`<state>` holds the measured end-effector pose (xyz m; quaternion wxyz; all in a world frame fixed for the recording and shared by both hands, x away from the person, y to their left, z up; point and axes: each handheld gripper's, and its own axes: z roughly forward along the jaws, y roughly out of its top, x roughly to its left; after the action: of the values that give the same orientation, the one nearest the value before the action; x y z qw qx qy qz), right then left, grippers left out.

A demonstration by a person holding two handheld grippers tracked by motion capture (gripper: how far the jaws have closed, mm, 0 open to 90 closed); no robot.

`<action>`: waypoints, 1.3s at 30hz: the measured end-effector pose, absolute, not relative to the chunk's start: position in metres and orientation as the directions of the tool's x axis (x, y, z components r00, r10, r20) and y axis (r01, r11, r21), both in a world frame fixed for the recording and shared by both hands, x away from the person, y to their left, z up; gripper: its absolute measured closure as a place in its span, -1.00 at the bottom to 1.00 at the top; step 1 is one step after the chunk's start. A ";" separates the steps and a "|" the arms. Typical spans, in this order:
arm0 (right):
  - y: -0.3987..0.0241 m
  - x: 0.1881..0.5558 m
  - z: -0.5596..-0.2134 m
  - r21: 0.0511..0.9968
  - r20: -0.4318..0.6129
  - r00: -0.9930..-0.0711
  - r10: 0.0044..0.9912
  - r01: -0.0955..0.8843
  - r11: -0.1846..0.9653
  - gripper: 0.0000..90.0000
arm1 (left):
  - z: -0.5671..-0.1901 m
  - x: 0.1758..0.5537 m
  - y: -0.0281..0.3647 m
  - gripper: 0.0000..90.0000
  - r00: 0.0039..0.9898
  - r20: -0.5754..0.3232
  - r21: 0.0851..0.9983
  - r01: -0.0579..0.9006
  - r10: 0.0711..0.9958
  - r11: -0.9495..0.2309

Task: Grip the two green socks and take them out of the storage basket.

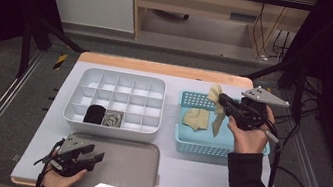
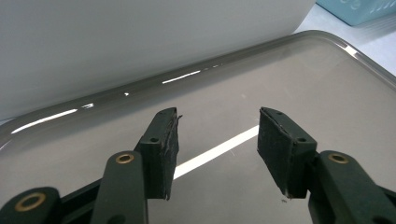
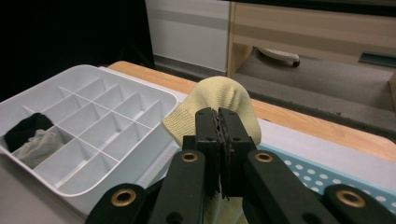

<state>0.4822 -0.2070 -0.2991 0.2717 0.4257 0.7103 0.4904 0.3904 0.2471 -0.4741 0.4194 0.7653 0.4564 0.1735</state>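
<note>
Clenched on a yellow sock (image 3: 219, 100), the right gripper (image 1: 224, 101) holds it above the blue basket (image 1: 196, 146); the white divided box (image 1: 111, 128) lies to its left. Left gripper (image 1: 88, 158) released.

White plastic compartment tray (image 1: 116, 96) on the bench (image 1: 192, 171), left of the light-blue perforated basket (image 1: 185, 144). Grey metal serving tray (image 1: 132, 169) lies before the compartment tray, at the near edge. Black rolled sock (image 1: 95, 113) and grey rolled sock (image 1: 112, 119) occupy adjacent front-row compartments. One yellow folded sock (image 1: 196, 119) lies in the basket; a second yellow sock (image 1: 216, 95) hangs above it.
</note>
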 end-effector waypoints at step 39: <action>-0.191 0.384 -0.388 0.880 0.107 -0.648 0.754 0.414 0.232 0.95 | -0.466 0.385 0.248 -0.02 0.496 -0.082 0.808 0.541 0.864 -0.234</action>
<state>0.3842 -0.1910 -0.3884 0.1738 0.3816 0.7654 0.4882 0.3849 0.2476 -0.4659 0.4118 0.7605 0.4621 0.1962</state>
